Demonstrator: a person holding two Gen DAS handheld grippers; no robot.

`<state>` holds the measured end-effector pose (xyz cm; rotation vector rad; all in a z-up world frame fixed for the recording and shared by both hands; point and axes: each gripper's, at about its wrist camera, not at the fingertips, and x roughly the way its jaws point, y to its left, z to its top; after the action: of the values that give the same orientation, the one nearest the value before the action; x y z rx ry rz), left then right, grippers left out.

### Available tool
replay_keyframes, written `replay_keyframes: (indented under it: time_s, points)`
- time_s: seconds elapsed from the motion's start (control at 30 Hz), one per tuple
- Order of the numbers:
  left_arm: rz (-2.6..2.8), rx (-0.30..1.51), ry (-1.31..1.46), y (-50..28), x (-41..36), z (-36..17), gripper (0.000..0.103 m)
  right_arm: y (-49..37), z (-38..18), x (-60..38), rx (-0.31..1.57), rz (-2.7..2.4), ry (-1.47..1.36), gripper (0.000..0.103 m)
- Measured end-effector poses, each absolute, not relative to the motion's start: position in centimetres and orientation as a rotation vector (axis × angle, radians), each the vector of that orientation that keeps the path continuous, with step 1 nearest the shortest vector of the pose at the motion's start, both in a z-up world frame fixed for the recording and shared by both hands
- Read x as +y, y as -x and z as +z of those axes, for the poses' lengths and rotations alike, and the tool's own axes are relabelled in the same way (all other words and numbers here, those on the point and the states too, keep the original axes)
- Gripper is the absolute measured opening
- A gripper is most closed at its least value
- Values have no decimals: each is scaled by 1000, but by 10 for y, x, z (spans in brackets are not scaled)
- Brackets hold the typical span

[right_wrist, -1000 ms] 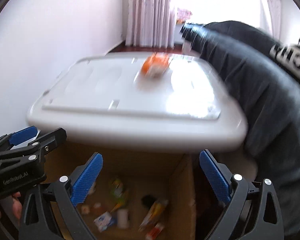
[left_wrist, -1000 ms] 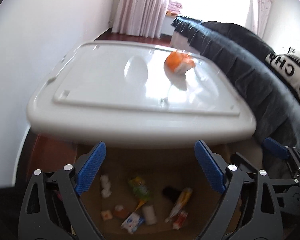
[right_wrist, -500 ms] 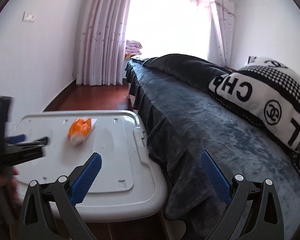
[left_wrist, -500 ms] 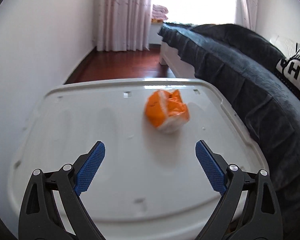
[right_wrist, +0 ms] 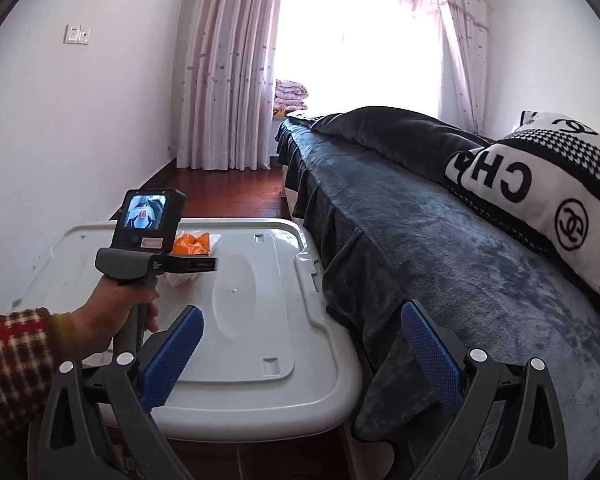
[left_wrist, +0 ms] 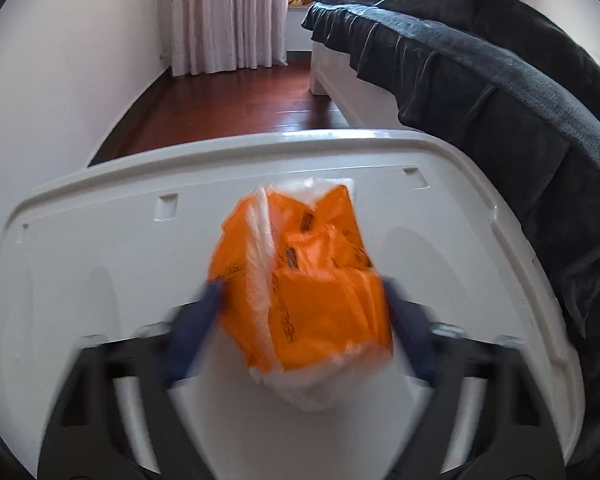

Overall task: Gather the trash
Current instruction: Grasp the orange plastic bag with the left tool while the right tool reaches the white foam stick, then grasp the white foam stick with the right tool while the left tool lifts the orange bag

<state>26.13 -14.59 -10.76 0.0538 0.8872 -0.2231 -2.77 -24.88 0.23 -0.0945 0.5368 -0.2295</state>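
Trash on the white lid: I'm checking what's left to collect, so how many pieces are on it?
1. An orange wrapper lies near the lid's middle, between the left tool's fingers. Anything behind that tool in the right wrist view could be hidden.

Black-and-white cushion (right_wrist: 548, 196) on the bed at 3 o'clock: large black letters "CHA", remainder cut off; interlocked double-C emblem below. Orange bag (left_wrist: 300, 284): dark print, too blurred to read.

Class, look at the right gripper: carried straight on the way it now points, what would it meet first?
Probably the dark bedspread at the bed's near side; the right gripper holds nothing between its open fingers. Depth is uncertain.
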Motion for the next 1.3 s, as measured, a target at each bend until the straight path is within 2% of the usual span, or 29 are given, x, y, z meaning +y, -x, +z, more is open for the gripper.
replay_keyframes:
  time_s: [0.03,0.1,0.13,0.4,0.6,0.83,1.13,1.23,1.3]
  points:
    - [-228,879,-61,-258,-141,-109,45,27,2,-249,539,-229,90,98]
    - [-215,862,-83,-251,-136,-105,33,26,1,-251,545,-225,76,98]
    - [-210,854,-71,-244,-128,-101,32,25,1,-252,550,-222,69,98]
    - [-209,842,6,-197,-84,-81,31,10,-7,-250,634,-153,-35,98]
    - [-176,841,10,-157,-53,-69,31,-13,-4,-233,634,-152,9,98]
    - [-137,812,28,-121,-19,-55,31,-128,-36,-183,670,-22,138,98]
    - [-137,800,22,-113,-1,-57,31,-275,-110,-147,857,5,182,97]
    - [-129,811,36,-114,5,-62,32,-300,-123,-144,898,-14,184,94]
    - [-124,815,48,-115,10,-65,32,-311,-129,-139,916,-22,220,88]
